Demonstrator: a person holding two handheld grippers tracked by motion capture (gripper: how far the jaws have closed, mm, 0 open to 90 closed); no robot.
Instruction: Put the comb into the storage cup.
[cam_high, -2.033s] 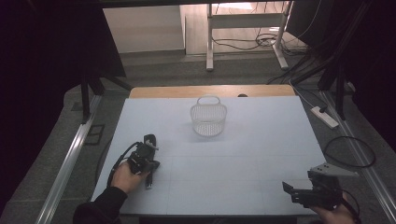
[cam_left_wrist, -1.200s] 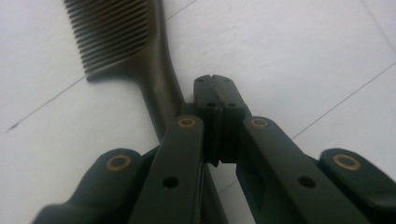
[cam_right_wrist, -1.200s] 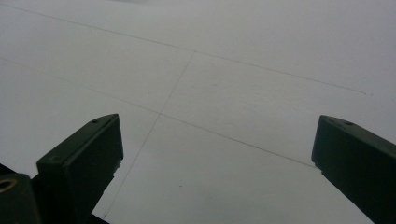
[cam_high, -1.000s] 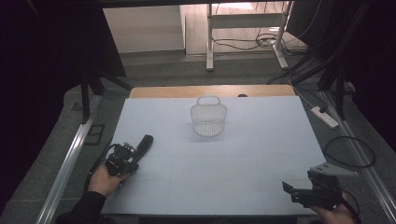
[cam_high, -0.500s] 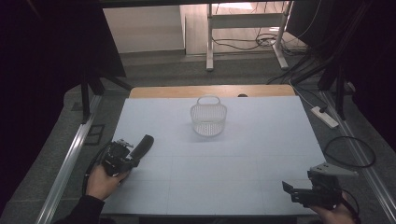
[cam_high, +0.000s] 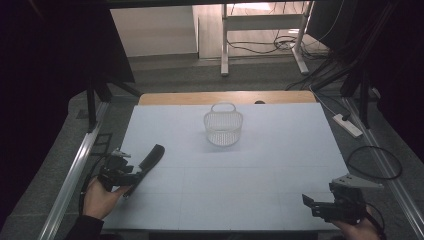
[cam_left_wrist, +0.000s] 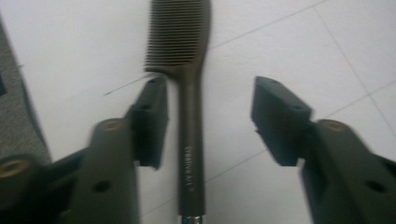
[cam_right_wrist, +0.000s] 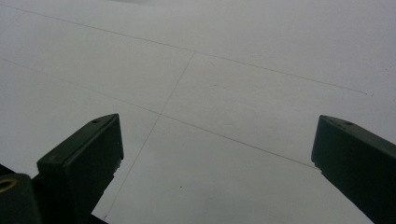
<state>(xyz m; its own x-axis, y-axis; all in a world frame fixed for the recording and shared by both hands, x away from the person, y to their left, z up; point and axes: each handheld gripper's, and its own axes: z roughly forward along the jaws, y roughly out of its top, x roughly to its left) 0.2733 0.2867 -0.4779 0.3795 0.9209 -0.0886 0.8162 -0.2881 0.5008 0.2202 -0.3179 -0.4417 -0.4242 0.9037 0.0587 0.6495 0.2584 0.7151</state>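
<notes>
A dark comb (cam_left_wrist: 190, 88) of smooth, faintly glossy plastic is seen between the jaws of the left gripper (cam_left_wrist: 208, 119), with fine moulded teeth beyond the jaw tips and small raised lettering on its handle. The jaws are formed of matt black plastic, with brass-coloured metal inserts set behind them. Beneath the spread jaws of the right gripper (cam_right_wrist: 217, 156), the table (cam_right_wrist: 233, 84) is covered in a smooth, matt white sheet crossed by thin seams. A white plastic mesh basket (cam_high: 223, 126) is seen in the high view, and bare wood at the table's far edge
</notes>
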